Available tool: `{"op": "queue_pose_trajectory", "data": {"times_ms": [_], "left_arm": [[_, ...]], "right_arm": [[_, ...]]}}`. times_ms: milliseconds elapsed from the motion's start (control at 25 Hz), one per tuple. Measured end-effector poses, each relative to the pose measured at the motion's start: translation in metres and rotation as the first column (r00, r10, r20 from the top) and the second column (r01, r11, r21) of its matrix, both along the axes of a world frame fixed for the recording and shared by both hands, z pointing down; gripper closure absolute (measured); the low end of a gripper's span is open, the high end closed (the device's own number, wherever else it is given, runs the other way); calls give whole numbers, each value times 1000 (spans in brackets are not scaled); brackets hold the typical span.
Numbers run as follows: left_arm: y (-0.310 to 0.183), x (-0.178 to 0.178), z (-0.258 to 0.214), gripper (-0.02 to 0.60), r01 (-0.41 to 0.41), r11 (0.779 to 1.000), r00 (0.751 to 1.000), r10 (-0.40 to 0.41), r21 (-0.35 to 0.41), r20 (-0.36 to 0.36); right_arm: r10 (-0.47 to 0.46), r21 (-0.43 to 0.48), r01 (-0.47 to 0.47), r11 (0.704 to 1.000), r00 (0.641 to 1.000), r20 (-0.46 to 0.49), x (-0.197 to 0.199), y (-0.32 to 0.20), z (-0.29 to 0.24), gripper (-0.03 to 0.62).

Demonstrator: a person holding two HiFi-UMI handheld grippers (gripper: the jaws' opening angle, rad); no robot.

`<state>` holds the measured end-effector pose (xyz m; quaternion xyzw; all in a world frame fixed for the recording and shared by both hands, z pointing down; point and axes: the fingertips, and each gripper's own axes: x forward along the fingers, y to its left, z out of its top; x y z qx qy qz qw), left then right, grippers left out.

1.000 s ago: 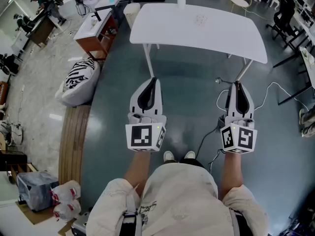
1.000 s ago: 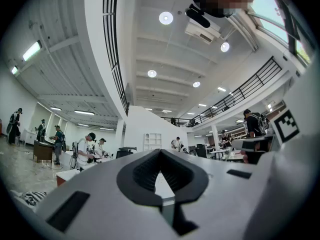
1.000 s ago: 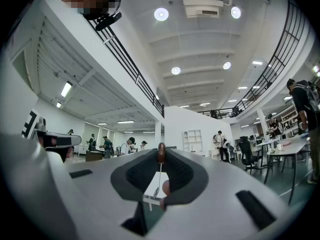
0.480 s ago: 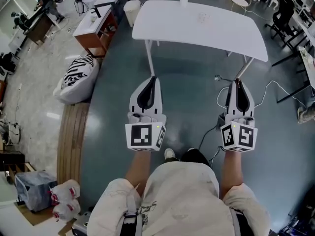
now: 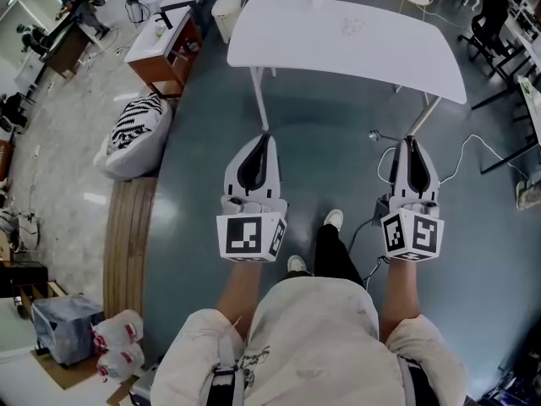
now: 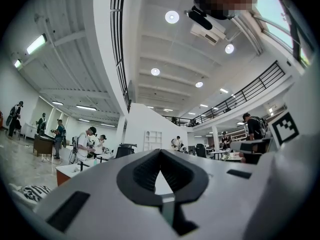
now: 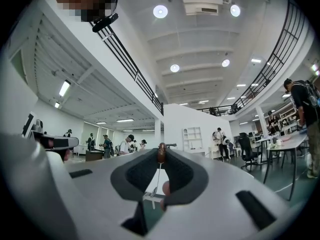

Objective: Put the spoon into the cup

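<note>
In the head view, the person is standing on the grey floor short of the white table (image 5: 338,53), holding both grippers out toward it. The left gripper (image 5: 265,136) is pointing at the table's near left leg, and the right gripper (image 5: 412,141) at its near right leg; neither is reaching the table. A faint small object (image 5: 351,26) is lying on the table top, too small to name. A striped cushion (image 5: 135,129) is lying left of the table, well apart from it.

In the left gripper view, the left gripper (image 6: 160,152) is pointing level into the hall. Its jaws are pressing together at the tips, with nothing between them.

In the right gripper view, the right gripper (image 7: 160,157) is pinching the spoon (image 7: 160,152). The spoon's brown end is poking up at the jaw tips, and a thin stem is running back from it through the gap. The white table (image 7: 151,183) is showing through that gap, far ahead.
</note>
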<state>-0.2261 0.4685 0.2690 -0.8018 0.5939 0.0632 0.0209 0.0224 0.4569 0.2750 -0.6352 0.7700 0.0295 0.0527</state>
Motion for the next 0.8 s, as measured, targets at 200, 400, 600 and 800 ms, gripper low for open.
{"op": "queue_pose_trajectory", "data": {"times_ms": [200,400,600,800], "left_arm": [[-35,7,1,578,3,1000,1000,-4,8,21],[-87,23,1,578,5,1000,1000,-6,14,21],[-148,60,-3,578,-4,1000,1000,3,8,29],[-201,96,-6,578,-11,1000,999,11,5,36]], "right_arm": [[-15,-3,15,1000,1000,28,3,-38,9,565],[-13,-3,14,1000,999,45,19,-88,13,565],[-6,0,6,1000,998,59,55,-147,9,565],[0,-13,1,1000,998,70,90,-198,10,565]]}}
